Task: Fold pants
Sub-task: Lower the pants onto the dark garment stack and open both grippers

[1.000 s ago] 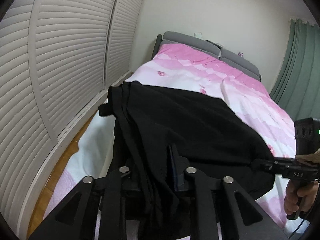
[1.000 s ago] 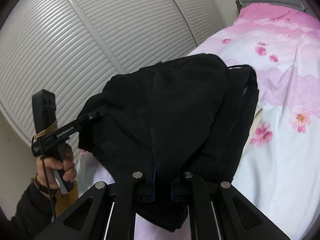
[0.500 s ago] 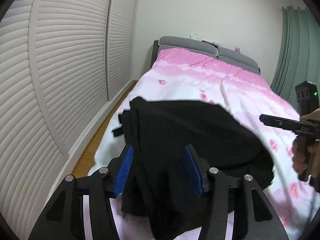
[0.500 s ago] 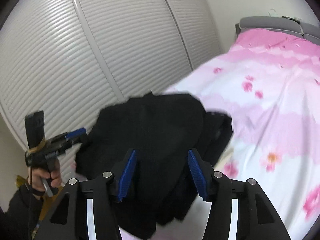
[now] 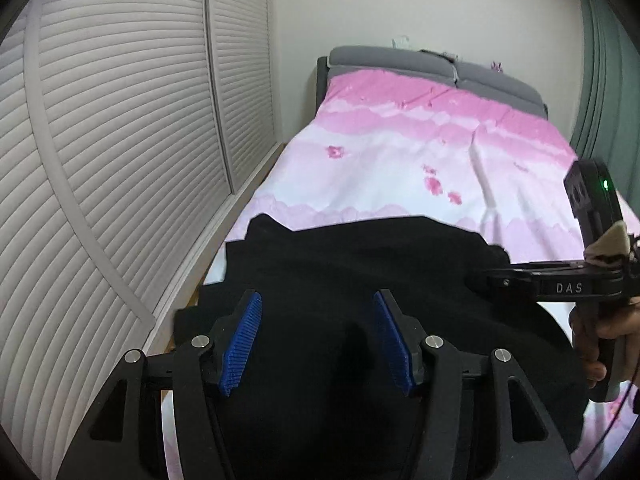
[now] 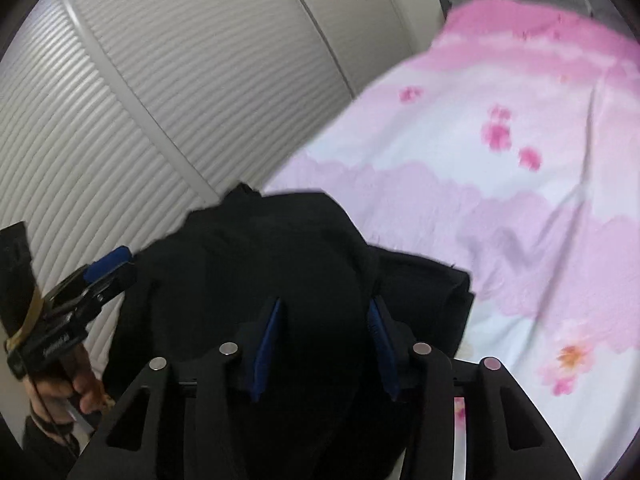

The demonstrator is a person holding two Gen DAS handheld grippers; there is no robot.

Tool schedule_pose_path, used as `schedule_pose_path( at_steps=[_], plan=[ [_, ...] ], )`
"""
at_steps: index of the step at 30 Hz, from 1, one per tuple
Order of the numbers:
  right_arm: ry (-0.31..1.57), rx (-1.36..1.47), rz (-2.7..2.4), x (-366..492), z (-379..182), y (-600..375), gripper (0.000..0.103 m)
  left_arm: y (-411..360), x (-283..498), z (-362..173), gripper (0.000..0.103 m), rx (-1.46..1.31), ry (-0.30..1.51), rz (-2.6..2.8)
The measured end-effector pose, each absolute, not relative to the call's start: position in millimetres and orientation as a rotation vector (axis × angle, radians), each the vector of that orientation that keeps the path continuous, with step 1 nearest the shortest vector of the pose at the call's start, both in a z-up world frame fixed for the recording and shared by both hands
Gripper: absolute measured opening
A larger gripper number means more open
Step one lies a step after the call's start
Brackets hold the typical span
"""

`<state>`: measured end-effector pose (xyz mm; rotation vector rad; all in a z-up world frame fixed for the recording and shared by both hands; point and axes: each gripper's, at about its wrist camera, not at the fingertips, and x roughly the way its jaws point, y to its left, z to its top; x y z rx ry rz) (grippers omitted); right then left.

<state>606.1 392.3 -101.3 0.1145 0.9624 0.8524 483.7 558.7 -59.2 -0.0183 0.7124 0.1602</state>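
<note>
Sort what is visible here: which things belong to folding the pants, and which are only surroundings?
Job:
- black fabric pants
- left gripper, jaws opening
- right gripper, jaws closing
- pink floral bedspread, the work surface

Surroundings:
- white louvred wardrobe doors
- grey padded headboard
- green curtain

Mounted on each gripper, angled down close over black pants at frame bottom; pink bed and louvered doors shared.
</note>
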Motion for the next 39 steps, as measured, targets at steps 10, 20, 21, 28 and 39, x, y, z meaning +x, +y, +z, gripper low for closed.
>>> schedule_pose_path(
  at_steps=[10,20,21,28,39],
  plan=[
    [0.829,0.128,0.827,600.7,-90.6,377.9,0.009,529.9,492.4,-58.3,0.057,-0.012,0.689,0.155],
    [0.862,0.08,0.719,600.1,-96.4,363.2,0.04,521.6,476.8,-60.1,0.057,-0.015,0.668,0.164],
    [0.851,0.065,0.712,594.3,-89.9,359.2,0.046,521.7,465.9,-55.3,0.057,-0.018,0.651,0.165],
    [0.746,0.101,0.737,512.5,-65.2,313.9,0.06,522.9,388.7,-51.1,0.062,-0.111,0.597,0.155],
    [0.974,0.204,0.754,452.7,-122.8,311.0,0.032,519.5,350.8,-104.0,0.062,-0.149,0.639,0.198]
  ],
)
